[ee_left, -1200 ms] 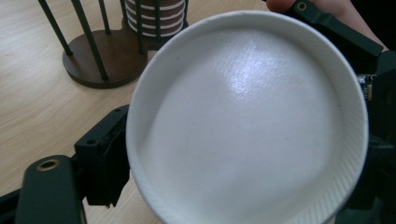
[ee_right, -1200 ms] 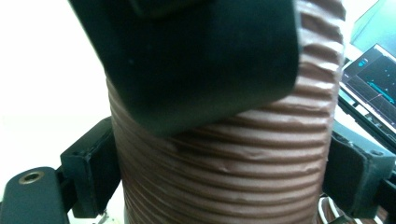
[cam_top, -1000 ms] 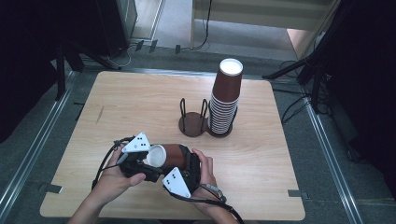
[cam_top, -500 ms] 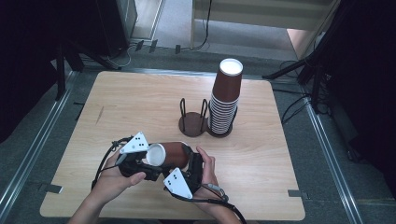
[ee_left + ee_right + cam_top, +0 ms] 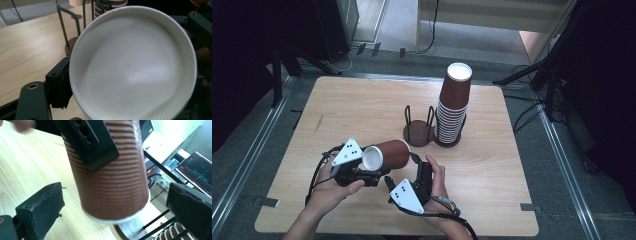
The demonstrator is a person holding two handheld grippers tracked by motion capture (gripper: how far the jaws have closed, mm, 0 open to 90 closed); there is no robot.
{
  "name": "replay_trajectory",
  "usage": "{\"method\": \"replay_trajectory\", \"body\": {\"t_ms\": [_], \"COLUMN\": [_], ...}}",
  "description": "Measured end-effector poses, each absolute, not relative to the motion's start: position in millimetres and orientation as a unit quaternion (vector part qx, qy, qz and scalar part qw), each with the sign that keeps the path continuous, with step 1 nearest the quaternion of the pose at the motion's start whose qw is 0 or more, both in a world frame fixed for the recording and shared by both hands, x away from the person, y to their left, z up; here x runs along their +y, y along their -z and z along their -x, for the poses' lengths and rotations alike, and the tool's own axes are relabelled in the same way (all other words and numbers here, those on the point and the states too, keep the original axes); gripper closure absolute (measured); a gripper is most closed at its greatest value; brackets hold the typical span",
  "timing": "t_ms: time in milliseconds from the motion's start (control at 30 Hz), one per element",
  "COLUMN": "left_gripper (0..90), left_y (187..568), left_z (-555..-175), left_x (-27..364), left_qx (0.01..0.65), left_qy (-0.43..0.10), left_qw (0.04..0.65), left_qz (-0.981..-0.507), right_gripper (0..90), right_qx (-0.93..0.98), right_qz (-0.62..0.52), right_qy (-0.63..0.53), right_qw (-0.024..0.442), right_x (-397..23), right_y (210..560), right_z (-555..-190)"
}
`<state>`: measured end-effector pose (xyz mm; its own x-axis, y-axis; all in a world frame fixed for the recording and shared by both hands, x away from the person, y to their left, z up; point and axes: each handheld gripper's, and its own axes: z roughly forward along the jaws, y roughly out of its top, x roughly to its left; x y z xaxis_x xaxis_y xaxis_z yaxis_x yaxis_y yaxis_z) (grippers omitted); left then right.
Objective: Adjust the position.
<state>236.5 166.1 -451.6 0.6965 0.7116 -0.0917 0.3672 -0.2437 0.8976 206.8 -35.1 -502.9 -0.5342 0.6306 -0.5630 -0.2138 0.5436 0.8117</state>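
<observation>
We held a single brown ribbed paper cup with a white lining (image 5: 388, 155) on its side above the near part of the pale wooden tabletop (image 5: 362, 107), a little left of the middle of the near edge, its open mouth turned toward the left edge. In the pictures from a second before, the cup was already there between our two hands, so the change was small: the jaws of the left gripper (image 5: 362, 172) had just been closing and had come in around the cup near its rim. In the left gripper view the white mouth of the cup (image 5: 132, 65) sat right against one black jaw, and in the right gripper view another black pad pressed on the ribbed brown wall (image 5: 110, 167), so we judged the left gripper clamped on the cup.

The right gripper (image 5: 414, 172) stood with its jaws wide apart, one on each side of the cup's closed bottom end, neither pad touching it.

Toward the far right of the tabletop stood the tall stack of brown paper cups (image 5: 453, 107) in its dark wire holder, and just beside it the empty round dark wire cup holder (image 5: 419, 131).

We judged that the cup had passed into the left gripper's hold, leaving the right one free to let go or take a new hold at the base.
</observation>
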Motion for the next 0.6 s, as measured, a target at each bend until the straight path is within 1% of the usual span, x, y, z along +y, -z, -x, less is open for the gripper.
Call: {"method": "replay_trajectory", "body": {"t_ms": [200,467,567,600], "left_gripper": [19.9,19.9,19.9,19.9], "left_y": [451.4,450.3,450.8,451.1], "left_z": [-237.7,-238.4,-237.7,-237.5], "left_x": [172.6,180.0,180.6,180.7], "left_qx": [0.369,0.387,0.387,0.386], "left_qy": [-0.194,-0.221,-0.231,-0.236], "left_qw": [0.525,0.544,0.554,0.557], "left_qz": [-0.742,-0.711,-0.7,-0.696], "right_gripper": [0.3,0.5,1.5,3.2], "right_qx": [0.744,0.728,0.723,0.723], "right_qz": [-0.141,-0.187,-0.204,-0.209], "right_qy": [-0.462,-0.487,-0.498,-0.507], "right_qw": [0.461,0.446,0.433,0.419], "right_x": [-37.1,-42.1,-43.6,-44.9], "right_y": [501.1,492.9,490.7,489.2], "right_z": [-207.6,-211.2,-212.4,-213.2]}}
